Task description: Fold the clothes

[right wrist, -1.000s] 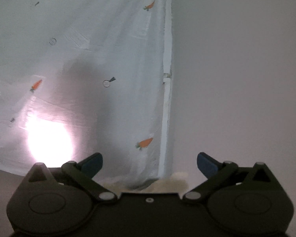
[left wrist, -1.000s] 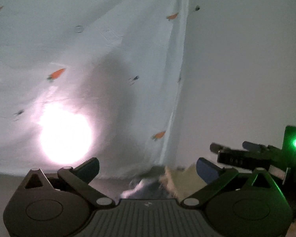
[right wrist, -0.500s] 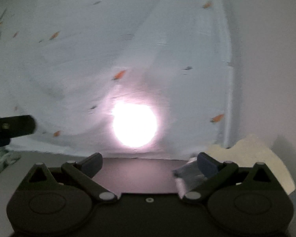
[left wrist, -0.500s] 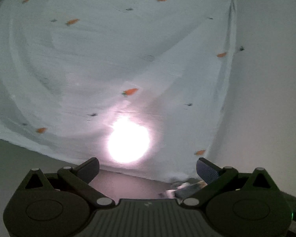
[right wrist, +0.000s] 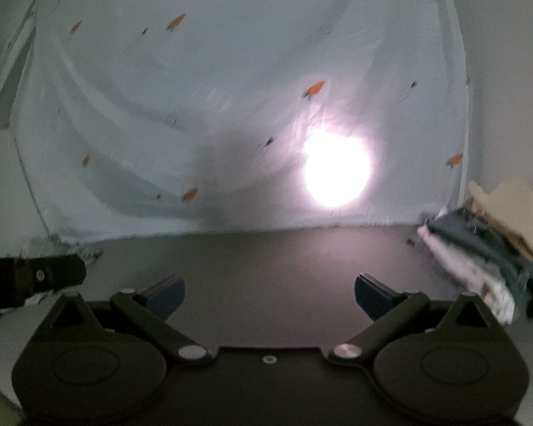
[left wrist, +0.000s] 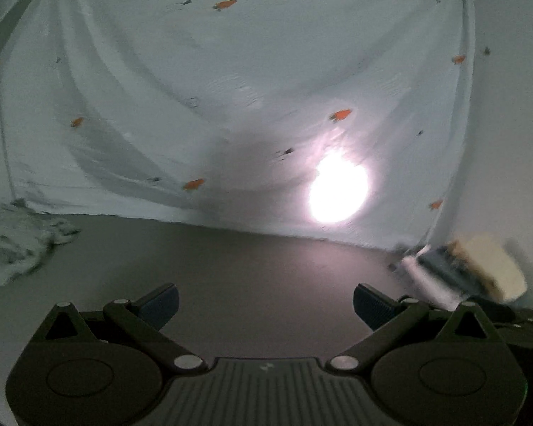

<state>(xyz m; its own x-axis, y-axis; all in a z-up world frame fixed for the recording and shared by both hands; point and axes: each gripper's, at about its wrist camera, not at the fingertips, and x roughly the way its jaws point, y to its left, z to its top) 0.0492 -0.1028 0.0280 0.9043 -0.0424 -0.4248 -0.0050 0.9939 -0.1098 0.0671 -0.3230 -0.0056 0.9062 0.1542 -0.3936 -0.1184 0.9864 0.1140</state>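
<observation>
A white cloth backdrop with small orange carrot prints (left wrist: pixel 231 88) hangs behind the dark table (left wrist: pixel 231 266); it also shows in the right wrist view (right wrist: pixel 213 88). A crumpled pale garment (left wrist: pixel 14 245) lies at the table's left. A stack of folded clothes, white, blue and cream (right wrist: pixel 486 245), sits at the right and shows blurred in the left wrist view (left wrist: pixel 462 269). My left gripper (left wrist: pixel 265 305) is open and empty over the table. My right gripper (right wrist: pixel 269 296) is open and empty too.
A bright light spot (left wrist: pixel 337 191) glares through the cloth, also in the right wrist view (right wrist: pixel 335 174). A dark bar, apparently part of the left gripper (right wrist: pixel 32 277), shows at the left edge of the right wrist view. A plain white wall (left wrist: pixel 508 124) stands at the right.
Both grippers have pulled back and turned left from the backdrop. The dark table, the crumpled garment and the folded stack have come into view. Both stay open.
</observation>
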